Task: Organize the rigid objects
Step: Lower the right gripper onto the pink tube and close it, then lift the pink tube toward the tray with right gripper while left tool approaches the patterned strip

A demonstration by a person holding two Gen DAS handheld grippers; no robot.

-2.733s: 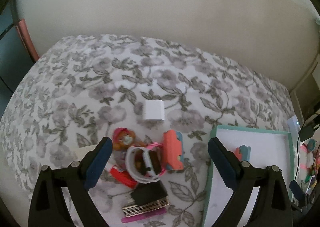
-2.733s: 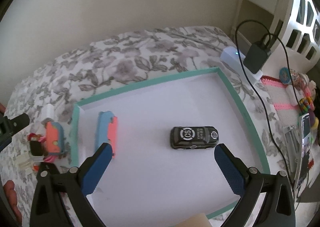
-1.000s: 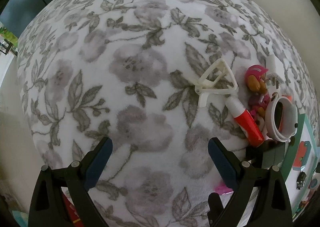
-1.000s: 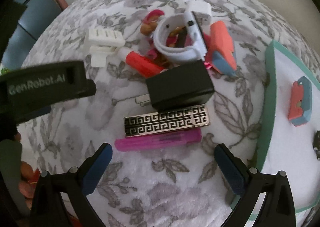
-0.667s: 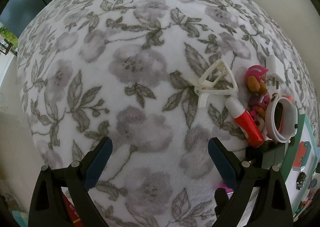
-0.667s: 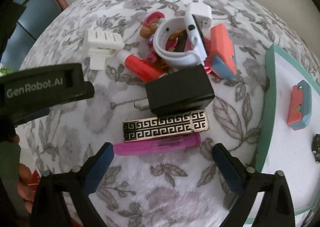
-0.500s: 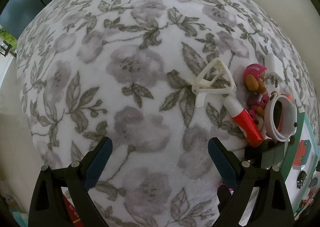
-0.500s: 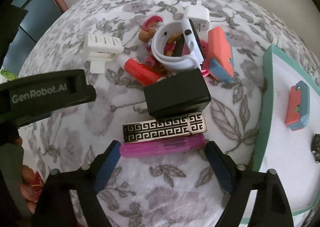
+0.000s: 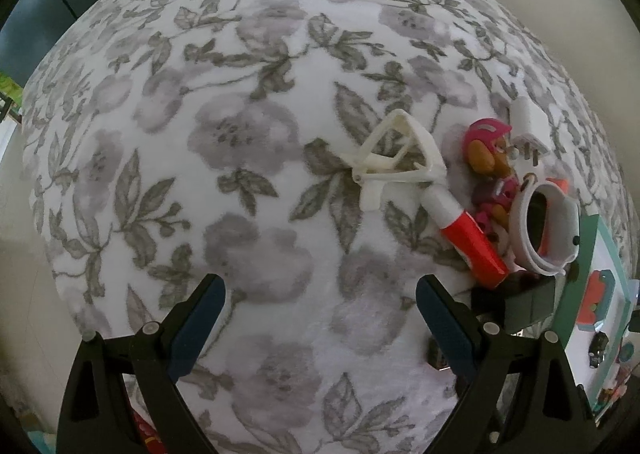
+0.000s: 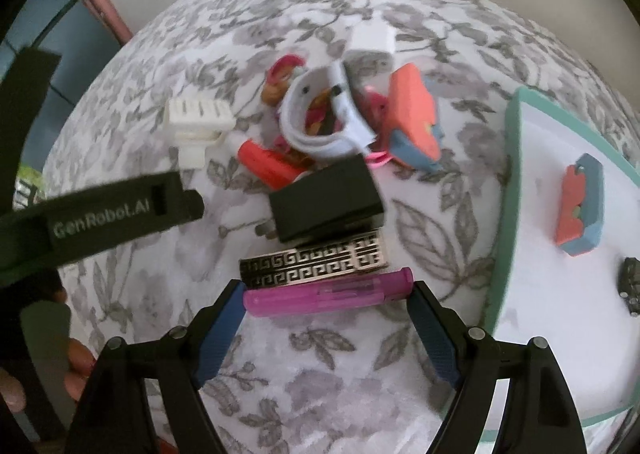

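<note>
Slippage worried me: my right gripper (image 10: 326,300) pinched the pink pen (image 10: 328,294) by its ends above the floral blanket (image 10: 320,382), so it could've pivoted free short of the tray (image 10: 506,214); left gripper (image 9: 318,318) hung wide, empty

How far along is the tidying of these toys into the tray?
Done: an orange-blue block and a dark toy car lie in the teal-rimmed tray. In hand: the right tongs clamp the pink pen by its ends. Left: the patterned bar, black charger, white band and red tube.

Black toy car (image 10: 631,285) cut off at edge; right-wrist view motion-blurred.
</note>
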